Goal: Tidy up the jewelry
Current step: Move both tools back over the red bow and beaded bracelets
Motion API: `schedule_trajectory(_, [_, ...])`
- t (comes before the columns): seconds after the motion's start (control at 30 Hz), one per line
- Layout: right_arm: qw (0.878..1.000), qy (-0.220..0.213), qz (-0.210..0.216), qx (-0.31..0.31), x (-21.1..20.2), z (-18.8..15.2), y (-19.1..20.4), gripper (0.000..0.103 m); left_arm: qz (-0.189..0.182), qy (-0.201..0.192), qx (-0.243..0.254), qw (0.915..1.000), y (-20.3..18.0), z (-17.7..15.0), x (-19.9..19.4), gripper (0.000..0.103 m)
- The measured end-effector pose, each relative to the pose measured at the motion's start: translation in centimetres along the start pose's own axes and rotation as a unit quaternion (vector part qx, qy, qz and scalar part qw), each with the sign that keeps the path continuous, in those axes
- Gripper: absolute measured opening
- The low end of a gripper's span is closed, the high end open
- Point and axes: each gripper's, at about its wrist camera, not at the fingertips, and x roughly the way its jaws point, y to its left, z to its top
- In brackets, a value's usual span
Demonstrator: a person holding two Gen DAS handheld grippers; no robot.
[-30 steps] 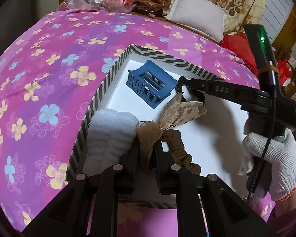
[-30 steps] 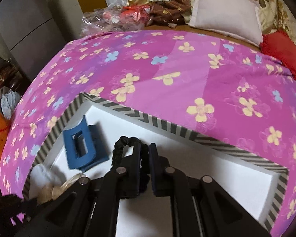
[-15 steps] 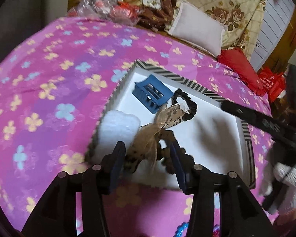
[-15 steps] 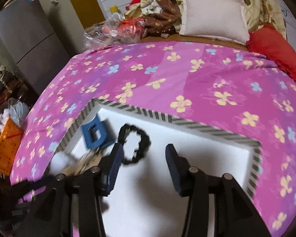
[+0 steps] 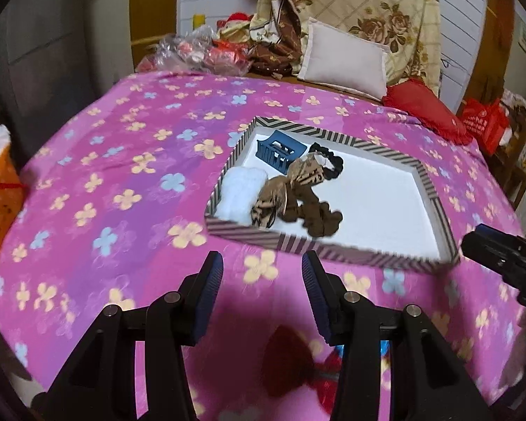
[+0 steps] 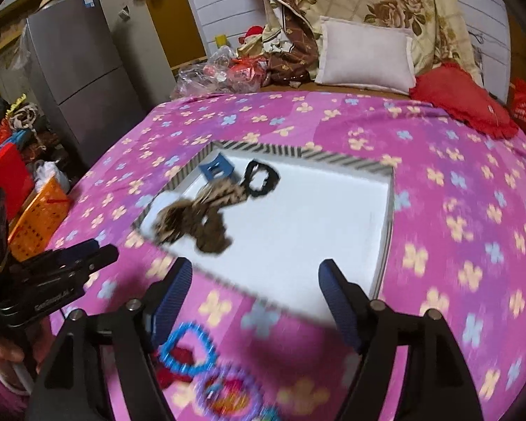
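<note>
A striped-rim tray [image 5: 435, 203] [image 6: 385, 210] with a white floor lies on the pink flowered bedspread. In it lie a blue claw clip [image 5: 278, 152] [image 6: 217, 170], a black scrunchie [image 5: 328, 161] [image 6: 261, 179], a brown bow scrunchie [image 5: 291, 193] [image 6: 200, 217] and a white fluffy piece [image 5: 240, 193] [image 6: 157, 207]. My left gripper [image 5: 261, 263] hovers open and empty in front of the tray's near rim. My right gripper [image 6: 256, 270] is over the near rim, its jaws opening with nothing between them. Blue [image 6: 187, 347] and purple bead bracelets [image 6: 228, 386] lie blurred below it.
A dark red item [image 5: 287, 361] lies on the bedspread under the left gripper. A pale pillow [image 6: 364, 56], a red cushion [image 6: 463, 101] and plastic bags [image 6: 214, 70] sit at the bed's far end. A grey fridge [image 6: 77, 70] and an orange basket [image 6: 38, 217] stand to the left.
Both grippers opened and let go of their scrunchies, which now lie in the tray. Both hands drew back and up, off the tray toward the bed's near side.
</note>
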Motion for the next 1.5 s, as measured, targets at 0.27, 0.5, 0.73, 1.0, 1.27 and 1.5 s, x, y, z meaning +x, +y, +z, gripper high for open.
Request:
schedule_trajectory(0.27, [1.000, -0.010, 0.014, 0.007, -2.5, -4.9, 2.0, 0.078, 0.012, -0.011, 0.027, 0.9995, -0.7, -3.3, -2.4, 0.041])
schedule_trajectory(0.5, [0.999, -0.008, 0.036, 0.013, -3.4, -8.0, 3.0, 0.080, 0.008, -0.008, 0.020, 0.9997, -0.7, -5.2, -3.4, 0.041])
schedule_trajectory(0.73, [1.000, -0.001, 0.017, -0.011, -4.1, -9.4, 4.4, 0.080, 0.011, -0.009, 0.018, 0.9997, -0.7, -6.4, -4.1, 0.041])
schedule_trajectory(1.0, [0.999, -0.003, 0.002, -0.032, -4.7, -9.8, 5.4, 0.080, 0.007, -0.006, 0.014, 0.9999, -0.8, -7.0, -4.5, 0.041])
schedule_trajectory(1.27, [0.999, -0.012, -0.014, -0.036, -5.5, -9.8, 5.5, 0.080, 0.006, -0.009, 0.014, 0.9998, -1.0, -7.2, -4.9, 0.041])
schedule_trajectory(1.5, [0.999, -0.005, -0.011, -0.036, -5.3, -10.1, 5.6, 0.080, 0.007, -0.008, 0.016, 0.9998, -1.1, -7.4, -5.2, 0.041])
